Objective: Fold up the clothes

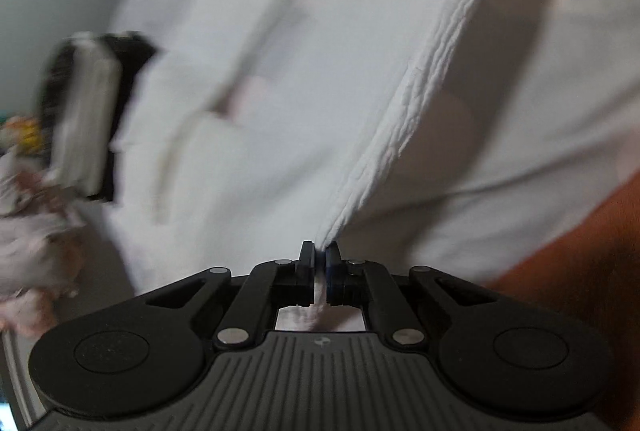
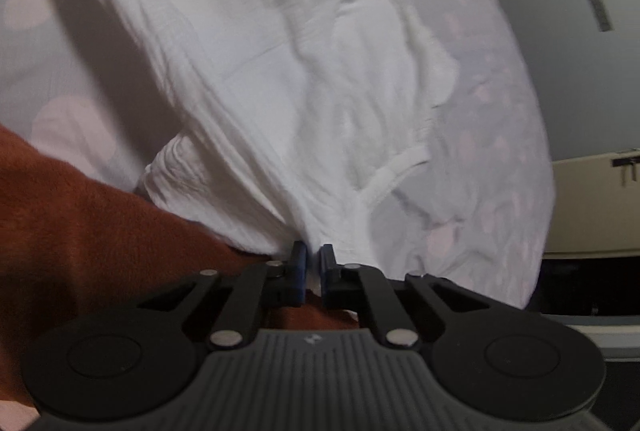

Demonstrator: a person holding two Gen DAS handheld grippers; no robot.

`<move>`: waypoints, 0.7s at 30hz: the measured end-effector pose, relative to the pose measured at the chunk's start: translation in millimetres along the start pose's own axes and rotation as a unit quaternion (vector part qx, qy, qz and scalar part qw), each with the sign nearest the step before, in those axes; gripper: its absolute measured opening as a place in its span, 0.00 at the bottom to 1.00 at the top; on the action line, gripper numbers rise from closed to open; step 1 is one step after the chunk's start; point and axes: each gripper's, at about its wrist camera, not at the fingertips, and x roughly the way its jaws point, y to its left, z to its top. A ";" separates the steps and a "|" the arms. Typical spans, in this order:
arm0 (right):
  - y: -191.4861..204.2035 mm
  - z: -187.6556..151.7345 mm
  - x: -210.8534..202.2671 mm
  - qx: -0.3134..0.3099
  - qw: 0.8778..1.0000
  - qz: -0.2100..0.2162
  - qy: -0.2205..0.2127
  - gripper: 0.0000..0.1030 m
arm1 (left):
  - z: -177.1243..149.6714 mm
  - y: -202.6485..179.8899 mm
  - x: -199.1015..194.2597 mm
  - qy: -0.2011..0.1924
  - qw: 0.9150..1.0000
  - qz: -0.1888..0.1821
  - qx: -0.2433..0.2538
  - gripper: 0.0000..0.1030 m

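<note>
A white crinkled garment (image 1: 420, 99) hangs stretched in front of the left wrist view, its thick hem running from my left gripper (image 1: 320, 256) up to the upper right. The left gripper is shut on that hem. In the right wrist view the same white garment (image 2: 280, 79) bunches toward my right gripper (image 2: 313, 256), which is shut on a gathered edge of it. The other gripper (image 1: 84, 115) shows blurred at the left of the left wrist view, holding white cloth.
A rust-orange cloth (image 2: 80, 215) lies at lower left of the right wrist view and shows in the left wrist view (image 1: 580, 251) at lower right. A pale sheet with pink dots (image 2: 480, 135) lies beneath. Crumpled clothes (image 1: 28, 231) sit far left. A cream cabinet (image 2: 592, 203) stands right.
</note>
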 end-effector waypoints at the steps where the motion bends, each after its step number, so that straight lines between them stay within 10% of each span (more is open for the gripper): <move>1: -2.4 -0.6 -6.0 0.007 1.000 -0.009 -0.007 0.07 | 0.2 9.5 -7.5 -0.008 1.000 0.017 -0.013 0.05; 11: -67.5 18.7 -45.6 0.096 0.986 -0.127 -0.046 0.00 | 53.6 100.8 -33.2 -0.040 0.986 0.133 -0.092 0.05; 17: -61.2 29.4 -31.6 0.078 0.995 -0.020 -0.060 0.08 | 75.7 106.0 -24.8 -0.031 0.986 0.143 -0.077 0.05; 21: -19.6 38.0 -7.9 -0.018 0.996 0.077 -0.038 0.38 | 71.4 101.4 -15.7 -0.018 0.987 0.141 -0.075 0.05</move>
